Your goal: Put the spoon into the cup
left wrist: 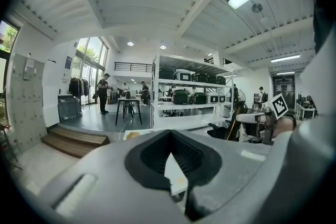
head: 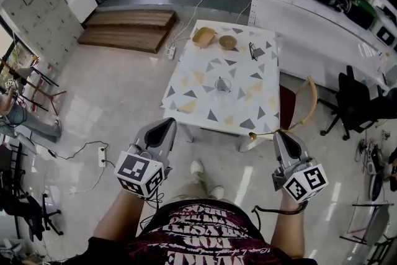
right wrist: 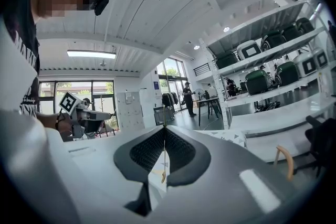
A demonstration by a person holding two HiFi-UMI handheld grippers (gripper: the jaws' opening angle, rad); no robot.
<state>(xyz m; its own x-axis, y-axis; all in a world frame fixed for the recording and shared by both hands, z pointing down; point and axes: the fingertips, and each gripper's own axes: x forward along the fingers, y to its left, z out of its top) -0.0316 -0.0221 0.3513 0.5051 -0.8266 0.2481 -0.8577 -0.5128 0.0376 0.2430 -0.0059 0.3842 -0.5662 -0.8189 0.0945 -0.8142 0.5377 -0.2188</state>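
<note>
The clear glass cup (head: 222, 85) stands upright near the middle of the triangle-patterned table (head: 186, 80), well ahead of both grippers. My right gripper (head: 284, 132) is off the table's near right corner, shut on a thin gold spoon (head: 264, 133) that sticks out to the left. In the right gripper view the spoon (right wrist: 164, 168) is pinched edge-on between the closed jaws of the right gripper (right wrist: 164, 130). My left gripper (head: 166, 125) hovers off the near left edge, shut and empty. Seen from its own camera, the left gripper (left wrist: 170, 132) holds nothing.
Two yellow bowls (head: 203, 36) (head: 227, 42) and a dark object (head: 255, 51) sit at the table's far end. A wooden-backed chair (head: 309, 98) stands at the right side. A power strip (head: 102, 156) and cables lie on the floor at the left. Shelving lines the right wall.
</note>
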